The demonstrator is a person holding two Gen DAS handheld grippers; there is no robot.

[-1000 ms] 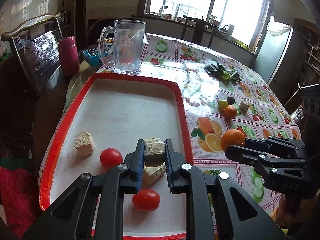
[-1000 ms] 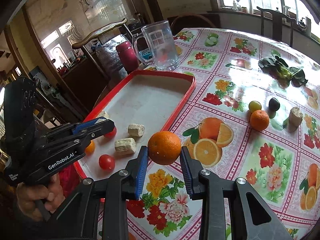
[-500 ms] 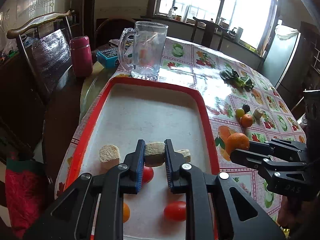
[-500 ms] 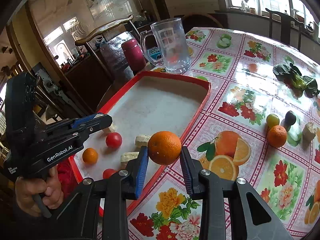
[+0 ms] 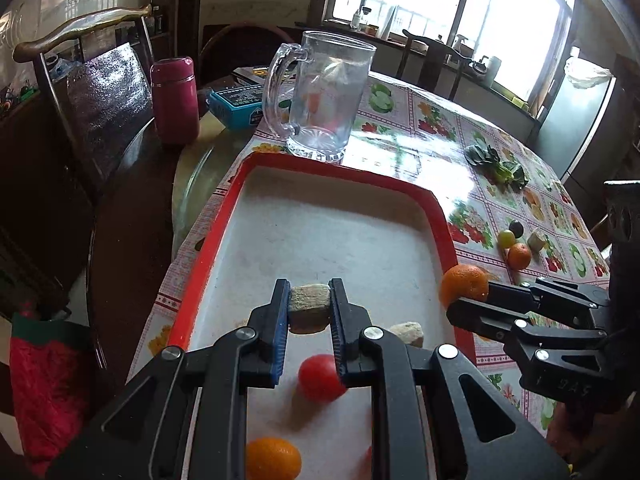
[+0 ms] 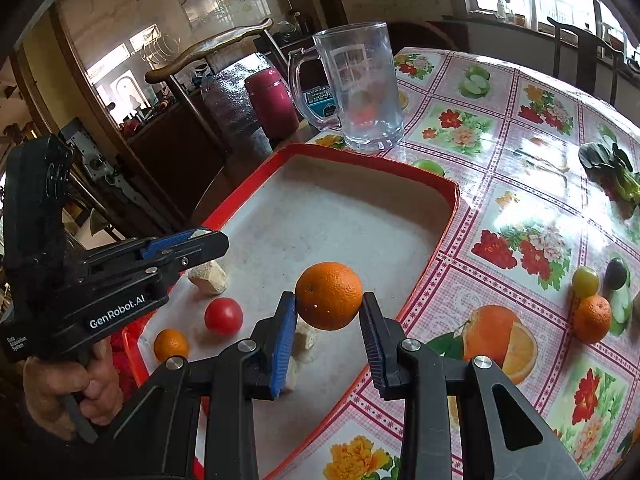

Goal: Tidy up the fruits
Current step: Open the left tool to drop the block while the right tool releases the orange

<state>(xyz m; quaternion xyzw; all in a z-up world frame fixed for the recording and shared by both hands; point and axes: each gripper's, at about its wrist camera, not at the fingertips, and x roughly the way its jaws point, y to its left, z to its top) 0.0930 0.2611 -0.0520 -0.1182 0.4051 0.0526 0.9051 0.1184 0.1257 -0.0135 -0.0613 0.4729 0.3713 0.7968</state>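
Observation:
My left gripper (image 5: 310, 300) is shut on a beige chunk (image 5: 309, 309) and holds it above the red-rimmed tray (image 5: 332, 170). My right gripper (image 6: 329, 308) is shut on an orange (image 6: 329, 295) over the tray's right side; the orange also shows in the left wrist view (image 5: 464, 284). On the tray lie a red tomato (image 6: 223, 315), a small orange (image 6: 171, 345) and another beige chunk (image 6: 207, 276). On the tablecloth to the right lie an orange (image 6: 592, 318), a yellow-green fruit (image 6: 585, 281) and a dark fruit (image 6: 616, 274).
A glass mug (image 5: 326, 94) stands just behind the tray. A maroon flask (image 5: 175, 98) and a blue box (image 5: 236, 106) stand at the back left beside a chair (image 5: 92, 80). Leafy greens (image 5: 498, 166) lie at the back right.
Both grippers have moved left and forward over the tray with their loads. The orange has gone from above the tablecloth to above the tray's right edge. The beige chunk has been lifted higher.

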